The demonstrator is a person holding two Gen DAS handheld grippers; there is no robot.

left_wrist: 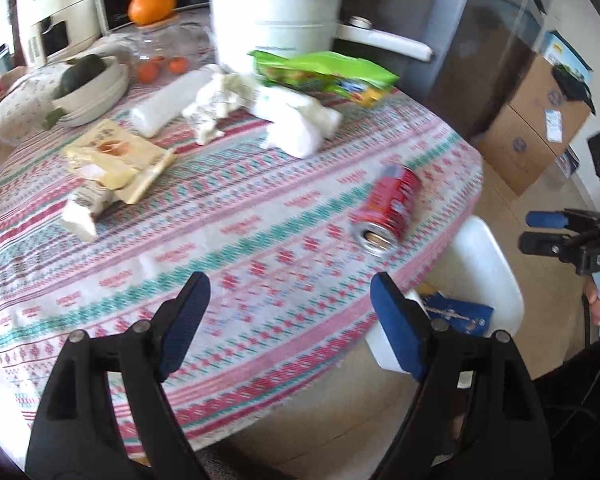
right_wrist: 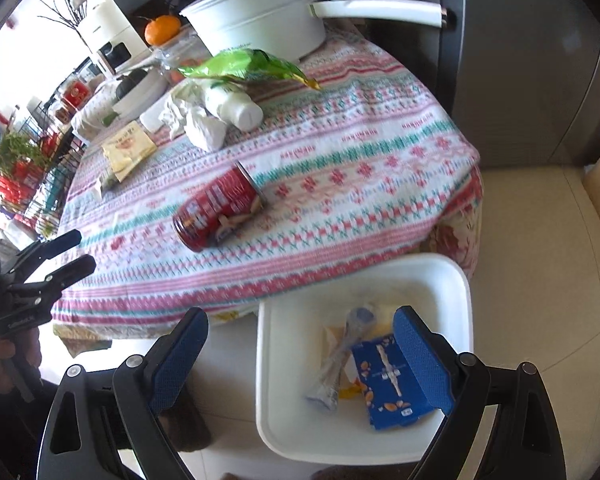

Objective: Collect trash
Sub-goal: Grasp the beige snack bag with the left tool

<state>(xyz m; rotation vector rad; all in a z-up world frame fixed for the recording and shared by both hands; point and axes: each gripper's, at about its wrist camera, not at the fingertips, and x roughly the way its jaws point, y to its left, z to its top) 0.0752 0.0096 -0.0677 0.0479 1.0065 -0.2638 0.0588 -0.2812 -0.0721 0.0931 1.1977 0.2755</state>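
In the left wrist view, the left gripper (left_wrist: 288, 304) is hovering with fingers spread and empty over the woven patterned tablecloth (left_wrist: 228, 216); the red can (left_wrist: 388, 210), a dented metal cylinder, is lying on its side just beyond the right finger. In the right wrist view, the right gripper (right_wrist: 300, 352) is hanging spread and empty above the white plastic bin (right_wrist: 380, 276), holding a blue carton (right_wrist: 392, 384), with the can (right_wrist: 216, 212) lying beyond.

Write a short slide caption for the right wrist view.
Open right claw above white bin holding wrappers; red can lies on table.
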